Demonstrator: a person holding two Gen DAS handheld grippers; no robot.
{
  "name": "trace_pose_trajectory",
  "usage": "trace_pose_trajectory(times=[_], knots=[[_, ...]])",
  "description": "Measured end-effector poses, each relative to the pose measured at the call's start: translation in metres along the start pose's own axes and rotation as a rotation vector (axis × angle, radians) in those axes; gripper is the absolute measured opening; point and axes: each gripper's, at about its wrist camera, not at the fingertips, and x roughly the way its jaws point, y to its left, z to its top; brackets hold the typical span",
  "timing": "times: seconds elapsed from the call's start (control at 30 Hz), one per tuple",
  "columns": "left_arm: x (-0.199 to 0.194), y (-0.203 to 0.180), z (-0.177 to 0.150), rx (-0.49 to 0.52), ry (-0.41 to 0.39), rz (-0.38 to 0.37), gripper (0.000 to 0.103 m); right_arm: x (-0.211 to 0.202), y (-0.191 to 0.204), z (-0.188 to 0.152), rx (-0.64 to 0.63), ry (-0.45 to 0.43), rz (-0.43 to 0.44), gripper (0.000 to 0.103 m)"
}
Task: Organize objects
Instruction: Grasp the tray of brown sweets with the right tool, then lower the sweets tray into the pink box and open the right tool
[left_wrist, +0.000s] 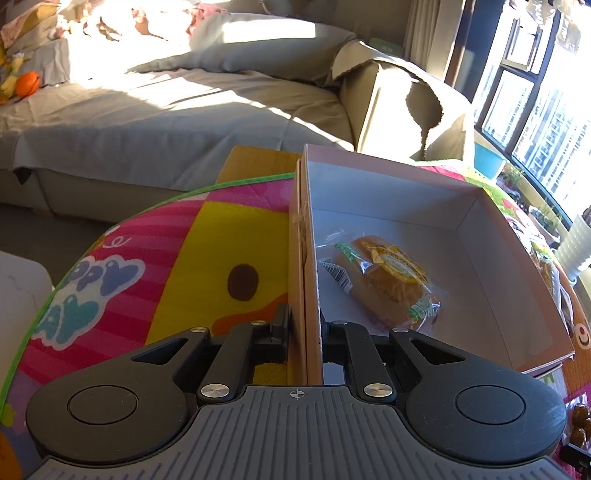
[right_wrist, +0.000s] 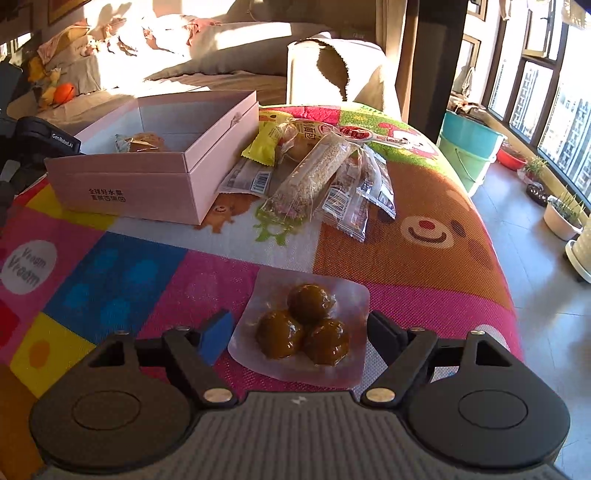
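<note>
Bare worktop (right_wrist: 155, 266) lies open in front of the pink box (right_wrist: 147, 184). Right of the box, a heap of snack packets (right_wrist: 321, 177) crowds the way. The box's inside has free floor beyond the wrapped bun (left_wrist: 388, 280), its left wall (left_wrist: 310, 280) clamped by the left tool (left_wrist: 304, 325).

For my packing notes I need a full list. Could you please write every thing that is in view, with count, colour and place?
box: one, pink, open, on the mat's far left
bun: one, orange, wrapped, inside the box
snack pile: several packets, mixed colours, right of the box
ball pack: one, clear, three brown balls, near edge of the mat
mat: one, multicoloured, under everything
sofa: one, beige, behind
left gripper: shut on the box wall
right gripper: open, closing, around the ball pack
</note>
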Motion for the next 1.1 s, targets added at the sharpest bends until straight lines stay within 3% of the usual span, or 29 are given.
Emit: trace_pose_trajectory(times=[0.27,0.47,0.63,0.73,0.87,1.1], knots=[[-0.001,0.002,0.0,-0.004,-0.003,-0.01,0.013,-0.039,0.001,0.033,0.008,-0.069,0.045,0.078],[0.0,0.003,0.0,-0.011,-0.003,-0.013,0.014,-0.088,0.014,0.102,0.008,-0.297,0.147,0.079],[0.001,0.002,0.001,-0.016,0.0,-0.009,0.014,-0.09,0.029,0.161,0.045,-0.422,0.262,0.085],[0.001,0.001,0.002,-0.017,0.001,-0.008,0.014,-0.078,0.035,0.177,0.071,-0.429,0.274,0.086],[0.001,0.001,0.001,-0.012,0.0,-0.01,0.014,-0.062,0.032,0.169,0.09,-0.389,0.257,0.087],[0.0,0.001,0.0,-0.012,-0.002,-0.011,0.014,-0.035,-0.005,0.123,0.117,-0.288,0.069,0.09]])
